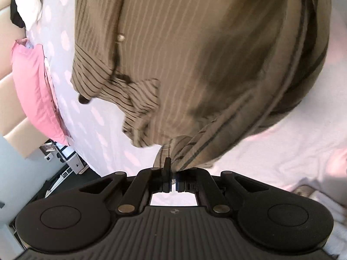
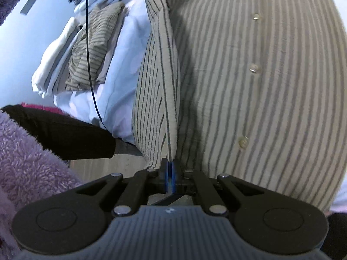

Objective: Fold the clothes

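Observation:
A tan shirt with thin dark stripes (image 1: pixel 195 60) hangs spread in front of the left wrist camera, above a pale sheet with pink dots (image 1: pixel 97 117). My left gripper (image 1: pixel 171 164) is shut on a bunched corner of its fabric. In the right wrist view the same striped shirt (image 2: pixel 249 86) fills the right side, its row of buttons (image 2: pixel 254 68) showing. My right gripper (image 2: pixel 170 164) is shut on a folded edge of the shirt (image 2: pixel 160 86), pinched between the blue pads.
A pink pillow (image 1: pixel 32 82) and white and black clothes (image 1: pixel 26 2) lie at the bed's left side. Folded garments, one striped (image 2: pixel 93 49), are stacked on the bedding. A purple fleece sleeve (image 2: pixel 26 156), a dark garment (image 2: pixel 65 136) and a thin black cable (image 2: pixel 87 43) are at left.

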Tool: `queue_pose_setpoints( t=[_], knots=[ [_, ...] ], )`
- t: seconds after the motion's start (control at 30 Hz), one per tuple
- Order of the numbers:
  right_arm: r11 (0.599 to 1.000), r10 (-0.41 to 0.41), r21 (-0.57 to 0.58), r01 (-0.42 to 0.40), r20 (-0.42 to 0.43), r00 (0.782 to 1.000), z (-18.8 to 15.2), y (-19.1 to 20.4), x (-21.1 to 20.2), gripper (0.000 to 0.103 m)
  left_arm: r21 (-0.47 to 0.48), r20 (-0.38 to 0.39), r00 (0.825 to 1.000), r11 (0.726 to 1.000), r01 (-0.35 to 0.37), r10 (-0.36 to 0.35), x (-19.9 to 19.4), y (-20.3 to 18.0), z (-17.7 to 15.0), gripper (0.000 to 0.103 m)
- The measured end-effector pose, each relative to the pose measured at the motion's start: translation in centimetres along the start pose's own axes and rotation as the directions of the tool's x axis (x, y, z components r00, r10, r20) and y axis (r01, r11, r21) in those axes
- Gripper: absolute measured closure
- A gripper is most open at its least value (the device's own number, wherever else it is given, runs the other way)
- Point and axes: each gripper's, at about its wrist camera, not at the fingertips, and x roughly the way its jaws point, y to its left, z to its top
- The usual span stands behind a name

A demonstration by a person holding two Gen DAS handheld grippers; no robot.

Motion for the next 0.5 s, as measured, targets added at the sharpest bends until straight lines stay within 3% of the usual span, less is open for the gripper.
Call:
queue_pose_setpoints(
  t=[0.27,0.5],
  knots=[
    [0.998,0.034,0.049,-0.034,0.005,0.999,-1.8,-2.5,-1.4,0.099,0.064,0.032,0.994,0.993,0.101,-0.103,2.8,6.6,3.8,0.102],
    [0.994,0.074,0.081,-0.071,-0.033,0.997,-3.3,-4.3,-1.3,0.100,0.100,0.055,0.991,0.988,0.119,-0.125,5.4,10.6,7.2,0.102]
  ],
)
